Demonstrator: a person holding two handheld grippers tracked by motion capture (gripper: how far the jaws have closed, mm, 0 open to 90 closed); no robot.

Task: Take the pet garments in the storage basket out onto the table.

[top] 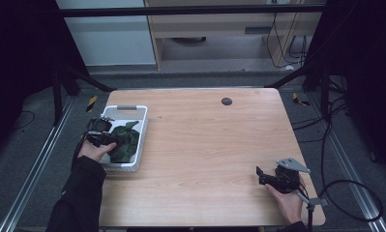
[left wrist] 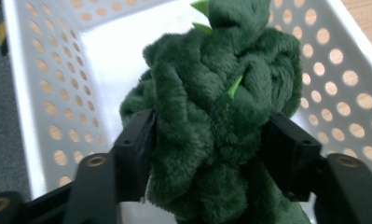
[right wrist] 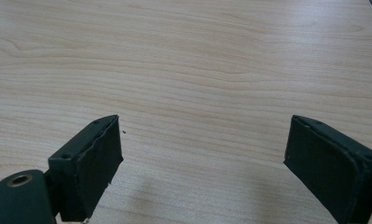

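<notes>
A wooden table (top: 205, 154) takes up the middle of the high view, its top mostly bare. Near its far edge sits a small dark round spot (top: 226, 101). On the left side of the table stands a white plastic basket (top: 141, 140) with rows of round holes in its walls; through the holes on one side the wood shows in the left gripper view. Dark floor, metal rails and loose cables surround the table, and pale cabinets stand beyond it.

Inside the basket lies a dark green plush toy (top: 124, 141) with small bright green bits near its top. It rests toward the nearer half of the basket, and the basket walls close it in on all sides.

The left gripper (top: 103, 140) reaches into the basket from its left side, held by a hand in a dark sleeve. In the left gripper view its two black jaws stand about half closed, one on each side of the plush toy (left wrist: 211, 135), and both pads press into the fur, so it is grasping the toy.

The right gripper (top: 265, 176) sits near the table's front right corner, well apart from the basket. Its jaws are spread wide over bare wood with nothing between them.
</notes>
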